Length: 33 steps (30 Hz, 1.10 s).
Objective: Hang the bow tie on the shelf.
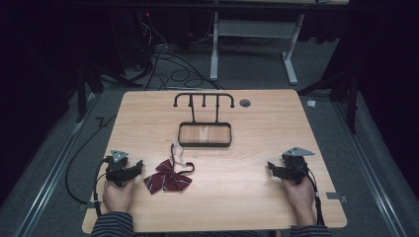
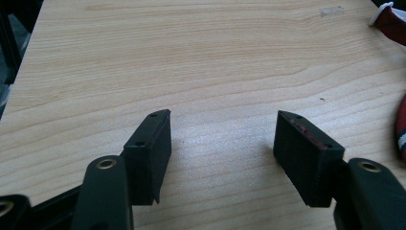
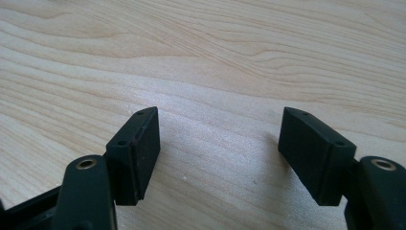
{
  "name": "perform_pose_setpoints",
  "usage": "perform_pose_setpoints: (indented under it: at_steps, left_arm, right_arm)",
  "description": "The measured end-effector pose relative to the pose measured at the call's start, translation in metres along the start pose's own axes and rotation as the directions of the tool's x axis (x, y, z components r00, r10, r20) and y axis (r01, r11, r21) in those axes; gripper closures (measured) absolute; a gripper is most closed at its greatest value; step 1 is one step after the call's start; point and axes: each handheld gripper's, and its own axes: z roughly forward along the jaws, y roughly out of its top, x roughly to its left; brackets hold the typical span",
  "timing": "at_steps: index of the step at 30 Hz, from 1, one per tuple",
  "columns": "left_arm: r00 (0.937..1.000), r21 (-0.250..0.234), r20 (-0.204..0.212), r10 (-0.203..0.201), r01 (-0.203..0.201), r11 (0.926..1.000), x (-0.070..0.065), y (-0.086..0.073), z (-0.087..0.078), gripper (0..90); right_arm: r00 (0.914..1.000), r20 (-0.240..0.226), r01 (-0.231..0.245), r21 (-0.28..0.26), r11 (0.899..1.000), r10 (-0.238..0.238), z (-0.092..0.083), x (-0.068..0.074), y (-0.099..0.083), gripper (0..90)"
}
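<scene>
Sleeves (image 1: pixel 112 224) first, striped ones, poking in at the bottom edge of the high view, with our two hands just past them on the table (image 1: pixel 247 207).

Now the main bit: the bow tie (image 1: pixel 167 178). It's dark red with thin pale stripes, lying flat on the wood near the front edge, left of centre. Its strap (image 1: pixel 179 157) curls off the back of it, with a pale clasp bit and a dark loop, pointing toward the rack. Nothing's gripping it.

Our left gripper (image 1: pixel 139 167) sits just beside the bow, on its left, not touching as far as we can tell. In the left gripper view its jaws are spread wide with bare wood between them, and we catch slivers of the bow's red fabric at the right edge (image 2: pixel 401 127). So: released, nothing in it.

Our right gripper (image 1: pixel 271 167) is well apart from the bow, over near the table's right side. The right gripper view (image 3: pixel 220 134) shows the same thing, jaws wide apart, plain wood grain between them. Also released.

Further back, past the bow, there's a small black rack (image 1: pixel 204 98) with hooks on top, standing in a tray (image 1: pixel 205 143) with a wooden floor, about mid-table. Behind that, a round grommet (image 1: pixel 244 103) in the tabletop.

Beyond the table, cables (image 1: pixel 168 64) on the grey floor and a white desk frame (image 1: pixel 291 64).
</scene>
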Motion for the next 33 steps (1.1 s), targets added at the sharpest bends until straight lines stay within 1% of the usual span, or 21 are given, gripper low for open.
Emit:
perform_pose_setpoints:
  at_steps: [14, 21, 33]
  left_arm:
    - [1.0000, 0.001, -0.003, -0.001, 0.001, 1.0000, -0.0007, 0.0000, 0.0001, 36.9]
    - [1.0000, 0.002, -0.008, -0.003, 0.003, 1.0000, -0.0013, -0.0003, -0.0005, 37.2]
    - [0.9999, 0.000, -0.005, -0.012, 0.012, 0.9999, -0.0017, -0.0012, -0.0017, 38.9]
  right_arm:
    - [0.9999, -0.007, 0.007, 0.000, 1.000, -0.007, 0.0002, 0.0004, 0.0002, 32.1]
    - [0.9999, -0.007, 0.012, 0.001, 1.000, -0.012, 0.0001, 0.0004, 0.0003, 32.1]
    - [0.9998, -0.014, 0.016, 0.000, 1.000, -0.016, 0.0005, 0.0013, 0.0004, 32.1]
